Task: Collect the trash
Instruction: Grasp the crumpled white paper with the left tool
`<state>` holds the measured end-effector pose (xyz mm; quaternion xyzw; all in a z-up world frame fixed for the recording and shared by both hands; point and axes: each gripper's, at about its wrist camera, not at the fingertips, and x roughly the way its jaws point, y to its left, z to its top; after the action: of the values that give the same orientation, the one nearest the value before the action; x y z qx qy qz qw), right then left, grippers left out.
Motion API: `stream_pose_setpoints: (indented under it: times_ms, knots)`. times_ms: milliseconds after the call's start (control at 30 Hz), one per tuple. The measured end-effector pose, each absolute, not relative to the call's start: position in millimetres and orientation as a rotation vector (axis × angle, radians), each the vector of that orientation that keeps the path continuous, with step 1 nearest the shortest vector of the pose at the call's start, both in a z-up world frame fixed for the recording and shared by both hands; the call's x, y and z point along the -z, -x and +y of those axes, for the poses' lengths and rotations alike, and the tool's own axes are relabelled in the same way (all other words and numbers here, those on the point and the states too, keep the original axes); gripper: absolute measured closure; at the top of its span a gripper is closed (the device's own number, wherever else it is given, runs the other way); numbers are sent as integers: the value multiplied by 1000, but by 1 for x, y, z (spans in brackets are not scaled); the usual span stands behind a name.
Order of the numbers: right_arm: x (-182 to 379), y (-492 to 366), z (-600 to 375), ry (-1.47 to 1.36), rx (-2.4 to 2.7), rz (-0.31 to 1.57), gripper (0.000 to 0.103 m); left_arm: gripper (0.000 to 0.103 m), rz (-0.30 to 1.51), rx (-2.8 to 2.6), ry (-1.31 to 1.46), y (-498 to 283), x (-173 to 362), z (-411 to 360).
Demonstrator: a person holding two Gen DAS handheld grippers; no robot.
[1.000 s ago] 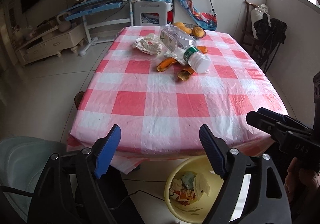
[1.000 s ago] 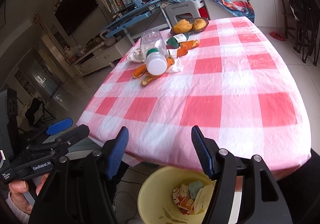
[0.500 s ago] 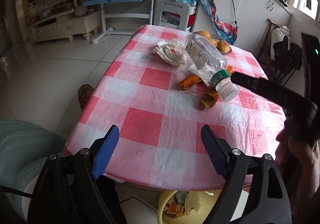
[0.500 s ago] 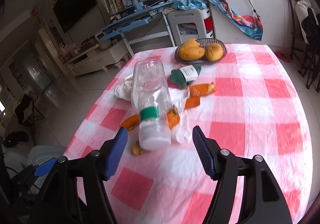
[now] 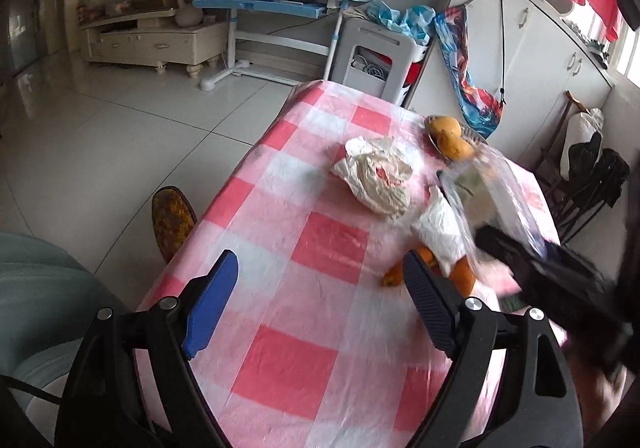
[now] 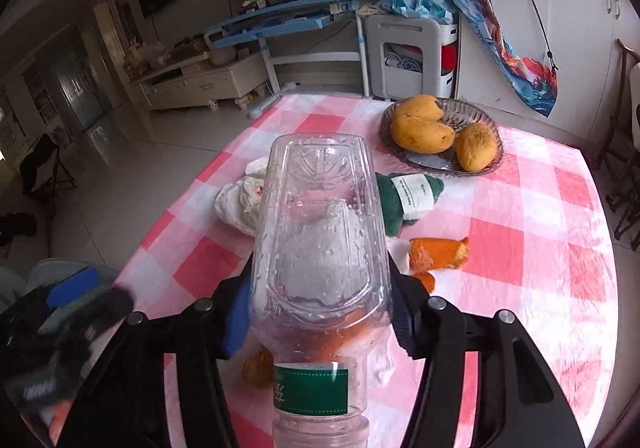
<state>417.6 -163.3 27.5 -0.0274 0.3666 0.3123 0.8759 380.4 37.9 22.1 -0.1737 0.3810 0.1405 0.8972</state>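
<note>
Evidently, the light, crushable plastic bottle (image 6: 320, 248) is clamped mid-body by the just-closing right gripper (image 6: 320, 312); the left gripper (image 5: 316, 304) is held wide, empty.

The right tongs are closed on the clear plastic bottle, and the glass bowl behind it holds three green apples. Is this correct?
Not quite. The glass bowl holds yellow mangoes, not green apples, as the right wrist view shows. The right tongs are indeed closed on the clear plastic bottle.

A wire bowl (image 6: 492, 127) of mangoes (image 6: 422, 133) sits on the pink checked tablecloth (image 6: 536, 248), blue desk (image 6: 288, 21) behind.
</note>
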Motion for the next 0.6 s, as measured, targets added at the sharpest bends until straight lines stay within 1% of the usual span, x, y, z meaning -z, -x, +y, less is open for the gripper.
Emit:
stream_pose_setpoints:
  times_ms: [100,233,433,467,500,533,567,600]
  knots:
    - [-23,-389,-203,2,-641,760,47,22,790,-300,415,-411,-15,44]
    - [-5,-372,-245,-129,-632,774,47,22,815,-305,445,-452,1,44]
    - [9,-371,-259,-243,-663,775,47,22,861,-328,433,-501,22,43]
    - [10,-372,-259,-252,-675,775,47,24,865,-328,437,-507,24,44]
    - [10,-373,-258,-258,-682,777,47,36,871,-322,443,-512,26,44]
    - [11,-373,-258,-264,-689,781,47,45,882,-310,449,-514,30,45]
    - [12,-372,-258,-272,-695,786,47,58,883,-315,440,-517,30,44]
    - [13,-372,-258,-278,-699,790,47,77,883,-297,446,-518,31,45]
